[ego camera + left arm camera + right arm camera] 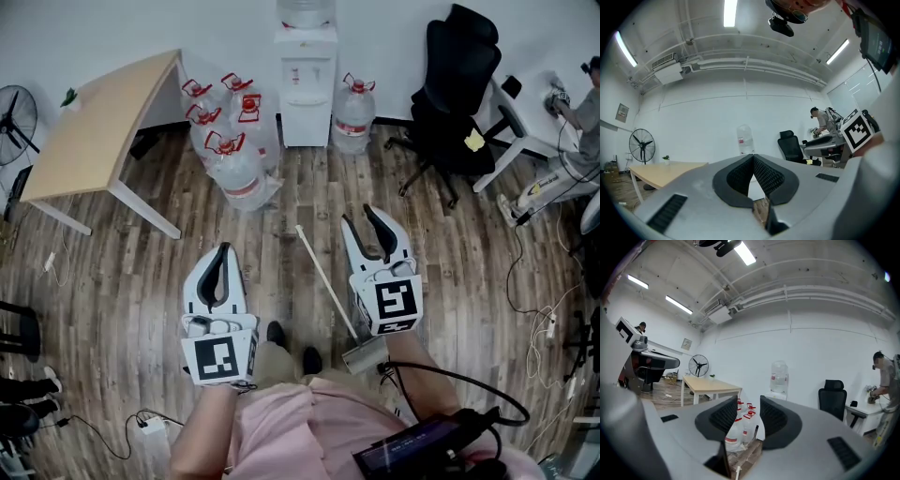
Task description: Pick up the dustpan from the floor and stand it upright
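Observation:
The dustpan lies flat on the wooden floor in the head view. Its thin white handle (324, 281) runs away from me, and the grey pan (364, 356) rests beside my feet. My right gripper (363, 217) hovers just right of the handle, above it, its jaws a little apart with nothing between them. The right gripper view shows that same gap (749, 412), with water jugs beyond it. My left gripper (223, 249) is held left of the dustpan and apart from it. Its jaw tips (753, 157) meet and hold nothing.
Several water jugs (234, 141) stand ahead beside a white water dispenser (307, 80). A wooden table (94, 131) is at the far left and a black office chair (455, 84) at the far right. Cables (539, 319) trail on the right. A person (589, 112) sits at a desk.

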